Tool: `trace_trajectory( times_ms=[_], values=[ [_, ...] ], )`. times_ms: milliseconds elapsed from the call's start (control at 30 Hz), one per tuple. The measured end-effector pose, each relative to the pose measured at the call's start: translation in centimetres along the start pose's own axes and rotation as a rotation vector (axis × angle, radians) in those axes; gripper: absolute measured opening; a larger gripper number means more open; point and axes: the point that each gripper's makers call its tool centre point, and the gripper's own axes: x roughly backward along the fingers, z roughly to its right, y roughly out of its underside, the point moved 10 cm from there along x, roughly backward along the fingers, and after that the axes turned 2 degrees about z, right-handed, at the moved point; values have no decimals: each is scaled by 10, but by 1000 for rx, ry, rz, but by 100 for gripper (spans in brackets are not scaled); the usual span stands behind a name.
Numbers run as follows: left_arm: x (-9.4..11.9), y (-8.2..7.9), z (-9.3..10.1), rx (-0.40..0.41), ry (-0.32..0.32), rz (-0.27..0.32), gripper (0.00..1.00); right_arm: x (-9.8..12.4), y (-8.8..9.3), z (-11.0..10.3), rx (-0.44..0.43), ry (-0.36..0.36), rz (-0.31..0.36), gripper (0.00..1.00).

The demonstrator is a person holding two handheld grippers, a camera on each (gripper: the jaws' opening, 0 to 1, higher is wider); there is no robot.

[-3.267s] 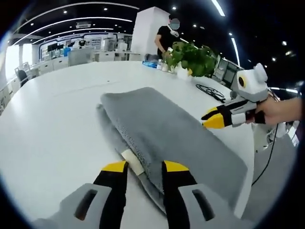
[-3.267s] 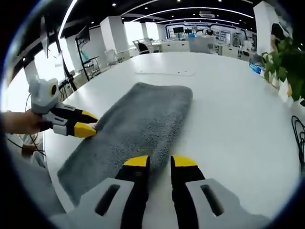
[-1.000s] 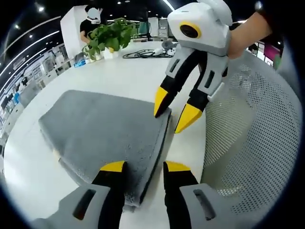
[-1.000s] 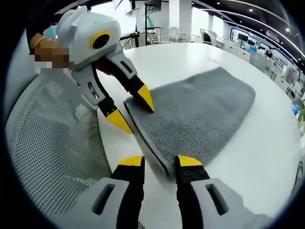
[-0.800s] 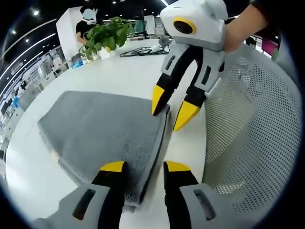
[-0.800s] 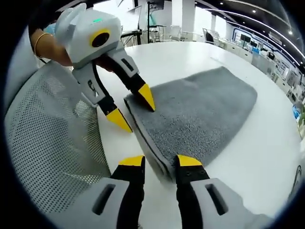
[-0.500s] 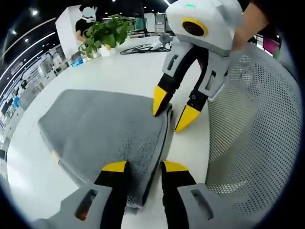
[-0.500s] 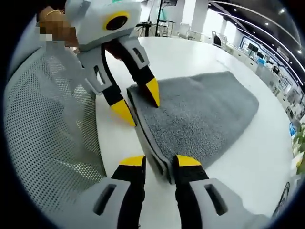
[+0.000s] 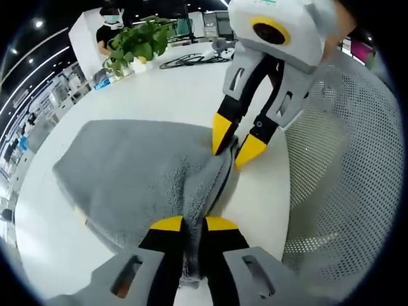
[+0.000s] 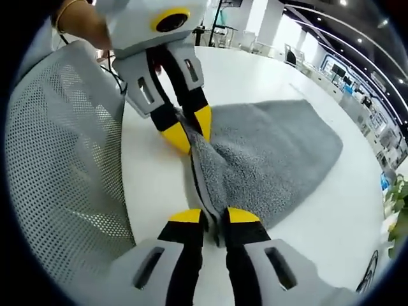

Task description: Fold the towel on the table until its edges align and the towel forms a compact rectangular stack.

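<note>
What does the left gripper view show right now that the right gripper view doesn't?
Left gripper view alone: a potted plant, a coil of black cable and a person at the table's far side. Right gripper view alone: a row of desks along the far wall. Both: the grey towel on the white table, the left gripper and right gripper each shut on its near edge, and the mesh chair.
</note>
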Motion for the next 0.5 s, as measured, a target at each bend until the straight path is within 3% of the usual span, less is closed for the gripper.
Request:
trace_trajectory(
  times_ms=[67, 100, 167, 300, 500],
  values=[
    [0, 1, -2, 37, 17, 11, 10, 1, 0, 2, -34, 0, 3, 7],
    [0, 2, -4, 56, 30, 13, 10, 2, 0, 3, -139, 3, 13, 4],
    [0, 2, -7, 74, 45, 11, 9, 2, 0, 5, -246, -1, 21, 3],
    [0, 1, -12, 99, 80, 6, 9, 1, 1, 8, -242, 1, 24, 2],
    [0, 2, -14, 142, 106, 11, 9, 1, 4, 14, -346, -27, 46, 2]
  ],
)
